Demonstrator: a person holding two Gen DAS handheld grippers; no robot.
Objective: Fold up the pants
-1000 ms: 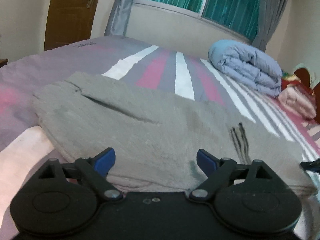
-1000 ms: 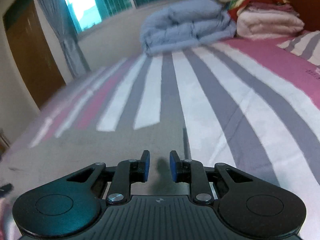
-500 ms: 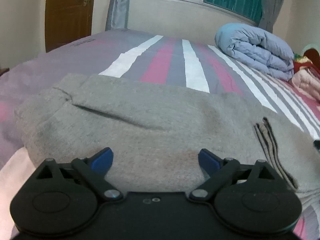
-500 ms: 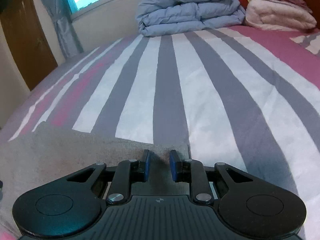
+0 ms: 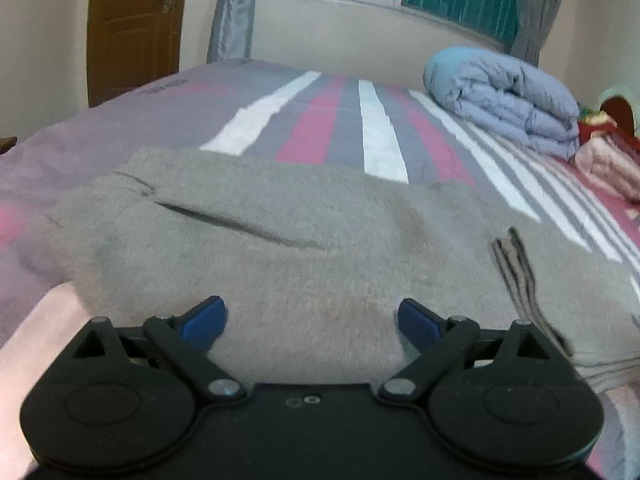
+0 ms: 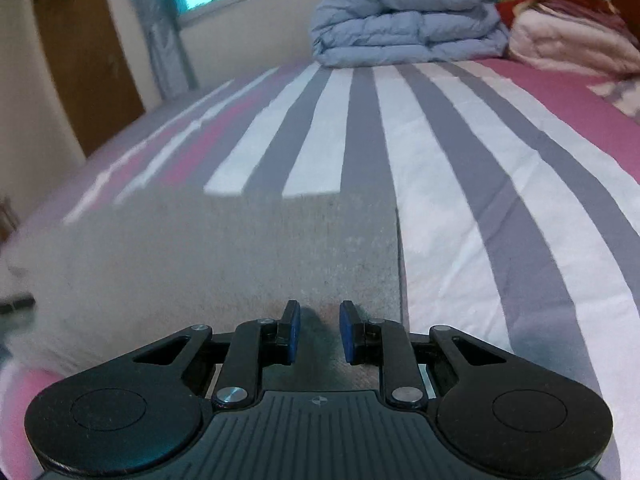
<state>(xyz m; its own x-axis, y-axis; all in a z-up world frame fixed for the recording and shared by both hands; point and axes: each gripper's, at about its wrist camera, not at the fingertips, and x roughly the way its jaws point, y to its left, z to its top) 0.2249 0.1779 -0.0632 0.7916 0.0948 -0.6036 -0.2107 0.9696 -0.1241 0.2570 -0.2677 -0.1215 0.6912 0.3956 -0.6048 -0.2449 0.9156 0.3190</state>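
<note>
The grey fleece pants (image 5: 300,248) lie folded across the striped bed, with a pocket slit on the left and dark side stripes (image 5: 516,276) on the right. My left gripper (image 5: 310,318) hovers low over their near edge, jaws wide open and the pads clear of the cloth. In the right wrist view the pants (image 6: 224,256) end at a straight edge just right of my right gripper (image 6: 319,330). Its jaws stand narrow, with a dark bunch of grey fabric pinched between the blue pads.
A rolled blue duvet (image 5: 508,96) (image 6: 404,20) lies at the far side of the bed, with pink and red folded blankets (image 6: 568,40) beside it. A brown door (image 5: 136,28) and curtained window stand behind. Striped sheet (image 6: 480,184) stretches right of the pants.
The left view has shifted only a little, and the left jaws stay wide. In the right view more grey cloth now shows ahead of the right gripper, whose narrow jaws are unchanged.
</note>
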